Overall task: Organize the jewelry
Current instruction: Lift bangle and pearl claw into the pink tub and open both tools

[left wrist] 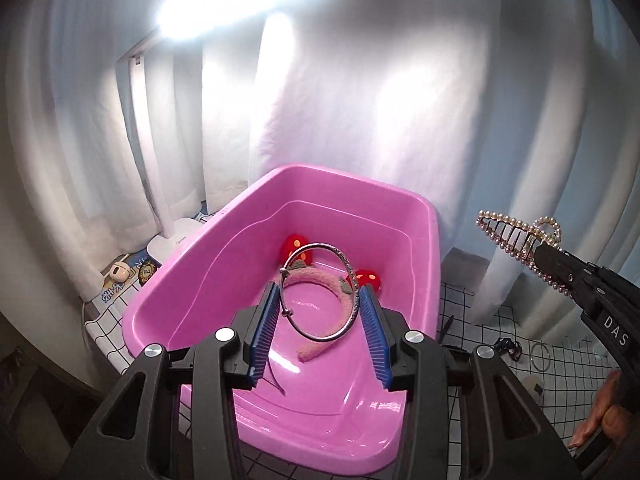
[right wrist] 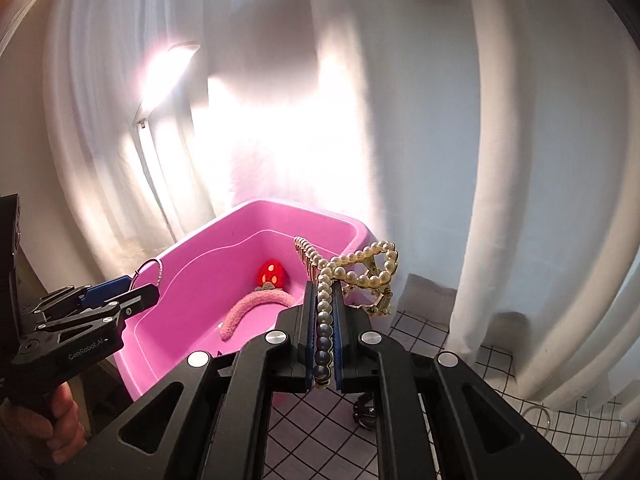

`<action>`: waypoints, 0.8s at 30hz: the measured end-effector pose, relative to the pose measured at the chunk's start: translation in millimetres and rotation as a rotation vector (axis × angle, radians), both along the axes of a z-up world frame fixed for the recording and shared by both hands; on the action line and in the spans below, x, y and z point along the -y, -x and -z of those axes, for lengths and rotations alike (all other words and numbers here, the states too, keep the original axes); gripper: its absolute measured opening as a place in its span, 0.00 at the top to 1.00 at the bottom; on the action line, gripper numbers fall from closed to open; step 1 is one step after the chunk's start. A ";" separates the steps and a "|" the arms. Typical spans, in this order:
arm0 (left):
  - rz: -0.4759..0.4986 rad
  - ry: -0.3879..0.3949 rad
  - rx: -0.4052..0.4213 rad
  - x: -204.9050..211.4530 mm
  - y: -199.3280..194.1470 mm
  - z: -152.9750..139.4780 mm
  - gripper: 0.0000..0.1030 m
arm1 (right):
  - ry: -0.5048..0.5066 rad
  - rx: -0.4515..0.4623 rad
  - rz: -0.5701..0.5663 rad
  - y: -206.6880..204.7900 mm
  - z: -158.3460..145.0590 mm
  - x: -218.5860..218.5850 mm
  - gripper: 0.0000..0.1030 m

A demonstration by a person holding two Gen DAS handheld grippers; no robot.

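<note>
Partly hidden: headband (left wrist: 320,280) behind bangle (left wrist: 320,292).

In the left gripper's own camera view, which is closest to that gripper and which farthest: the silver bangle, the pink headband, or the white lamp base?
1. Silver bangle, held between its fingers.
2. Pink headband, in the pink tub just behind.
3. White lamp base, outside the tub, far left.

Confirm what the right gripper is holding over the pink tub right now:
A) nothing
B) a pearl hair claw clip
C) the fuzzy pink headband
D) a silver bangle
B: the right gripper is shut on the pearl hair claw clip, while the silver bangle sits in the left gripper and the fuzzy pink headband lies in the pink tub.
</note>
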State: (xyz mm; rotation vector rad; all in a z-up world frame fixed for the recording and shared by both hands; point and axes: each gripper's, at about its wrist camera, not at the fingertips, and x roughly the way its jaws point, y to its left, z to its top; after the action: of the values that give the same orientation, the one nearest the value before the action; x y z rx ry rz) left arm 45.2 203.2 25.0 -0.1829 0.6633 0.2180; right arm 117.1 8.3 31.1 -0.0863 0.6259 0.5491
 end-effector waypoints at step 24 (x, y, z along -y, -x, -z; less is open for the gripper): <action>-0.092 0.055 -0.158 -74.0 -38.7 58.6 0.29 | 0.200 -0.116 -0.128 -61.1 58.0 -134.4 0.68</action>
State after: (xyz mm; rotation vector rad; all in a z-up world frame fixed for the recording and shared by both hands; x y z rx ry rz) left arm 83.9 277.2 -33.6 -0.2516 0.8189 0.3050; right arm 178.2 142.6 -27.0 -0.2861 0.7916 0.6169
